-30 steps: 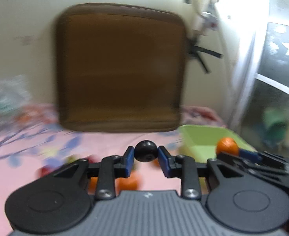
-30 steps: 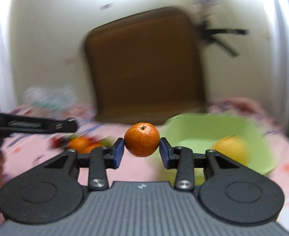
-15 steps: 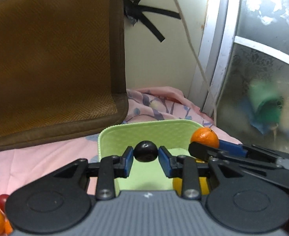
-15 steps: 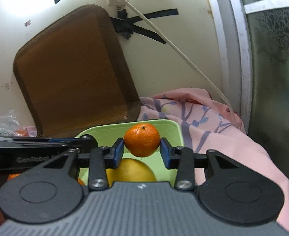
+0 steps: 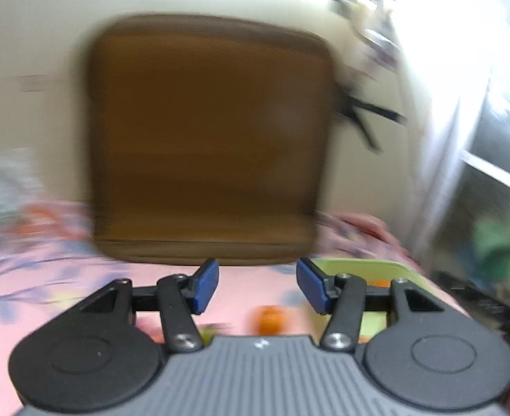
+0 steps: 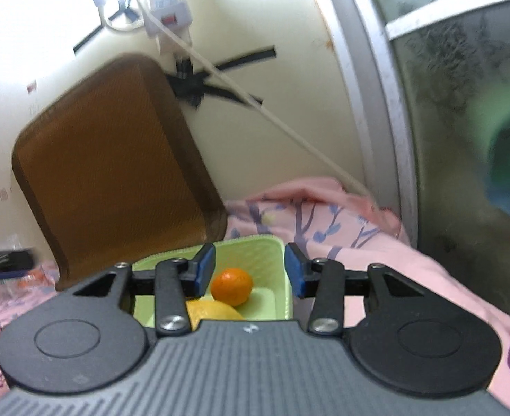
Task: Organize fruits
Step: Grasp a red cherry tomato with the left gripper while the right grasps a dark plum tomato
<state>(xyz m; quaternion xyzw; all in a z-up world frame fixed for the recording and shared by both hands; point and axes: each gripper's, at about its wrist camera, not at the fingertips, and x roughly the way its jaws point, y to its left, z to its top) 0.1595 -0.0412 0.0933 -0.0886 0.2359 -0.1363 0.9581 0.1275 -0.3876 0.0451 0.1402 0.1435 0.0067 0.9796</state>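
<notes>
Both cams ride low behind their own jaws, facing the wall. Left view's blurry, square-on to the brown cushion [image 5: 210, 138]; right view sits close over the green basket [image 6: 279, 270]. Both share cushion, basket and pink sheet [image 6: 428, 277].

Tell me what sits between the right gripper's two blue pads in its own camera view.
In the right wrist view the right gripper stands open; through the gap shows the small orange, lying loose in the green basket beside a yellow fruit. Neither pad touches it.

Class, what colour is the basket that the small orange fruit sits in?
Light green. The basket shows best in the right wrist view, with the orange fruit inside it.
</notes>
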